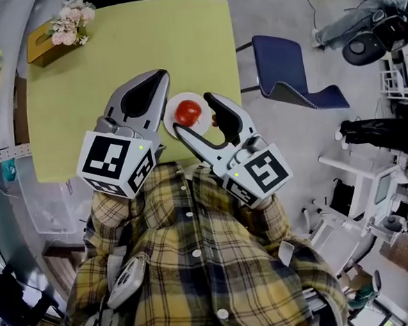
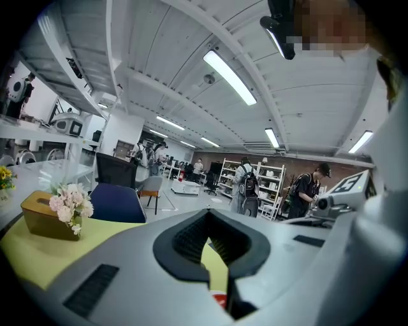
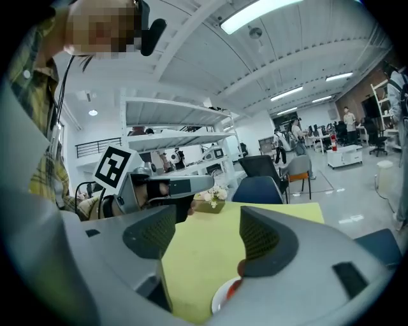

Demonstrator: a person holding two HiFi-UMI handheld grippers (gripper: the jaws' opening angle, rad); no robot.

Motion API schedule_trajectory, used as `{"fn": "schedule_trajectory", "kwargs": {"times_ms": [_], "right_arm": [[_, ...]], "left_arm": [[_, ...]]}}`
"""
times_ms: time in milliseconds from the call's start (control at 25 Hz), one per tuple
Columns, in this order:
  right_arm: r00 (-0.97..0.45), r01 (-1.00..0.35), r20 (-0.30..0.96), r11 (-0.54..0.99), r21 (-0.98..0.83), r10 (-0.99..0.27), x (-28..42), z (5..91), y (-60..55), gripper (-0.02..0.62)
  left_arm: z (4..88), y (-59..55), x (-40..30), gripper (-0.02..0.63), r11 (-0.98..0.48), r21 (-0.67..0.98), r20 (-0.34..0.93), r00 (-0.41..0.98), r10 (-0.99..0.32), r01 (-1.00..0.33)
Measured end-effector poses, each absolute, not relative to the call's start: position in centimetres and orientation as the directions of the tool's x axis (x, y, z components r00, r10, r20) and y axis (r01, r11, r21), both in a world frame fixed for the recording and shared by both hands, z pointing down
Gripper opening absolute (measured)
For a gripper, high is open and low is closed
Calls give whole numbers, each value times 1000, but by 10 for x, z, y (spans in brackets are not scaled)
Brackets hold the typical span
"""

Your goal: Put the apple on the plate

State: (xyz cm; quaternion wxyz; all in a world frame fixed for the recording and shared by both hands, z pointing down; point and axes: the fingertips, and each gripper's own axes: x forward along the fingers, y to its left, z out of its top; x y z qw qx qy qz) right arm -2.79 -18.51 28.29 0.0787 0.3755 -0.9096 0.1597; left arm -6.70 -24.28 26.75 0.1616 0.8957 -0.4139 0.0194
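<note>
— Sitting on the plate, is it, that apple?

— It is. The red apple is lying about in the middle of the small white plate. The plate is standing on the yellow-green tabletop, close to the near edge and toward the right-hand corner, just in front of the person in the checked shirt.

— And what are the tongs doing?

— The right tongs are gaping, released, with nothing held between the two jaws; only tabletop is showing through the gap. In the head view the jaws are framing the apple, one on each side. In the right gripper view the apple and plate are showing low down, under the right-hand jaw, so nothing is pressing on the fruit.

— The left tongs?

— The left tongs are clenched, tips meeting, gripping nothing. They are hanging just left of the plate and overlapping its rim in the head view.

— Anything else on there?

— A brown tissue box is sitting at the far left corner, with pink and white flowers lying against it, well apart from the plate. A blue chair is standing on the floor beyond the tabletop's right edge.
</note>
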Motion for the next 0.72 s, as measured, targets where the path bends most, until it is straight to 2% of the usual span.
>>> {"fn": "schedule_trajectory", "kwargs": {"times_ms": [80, 520, 720], "right_arm": [[-696, -718, 247, 661, -219, -674, -24, 274, -185, 251], [-689, -724, 214, 662, -192, -692, -23, 252, -185, 51], [-680, -733, 204, 651, -195, -704, -21, 247, -190, 8]], "left_arm": [[262, -241, -68, 6, -603, 266, 161, 651, -742, -752], [254, -236, -74, 6, -598, 264, 151, 645, -750, -757], [252, -236, -74, 6, -597, 264, 147, 644, -751, -757]]}}
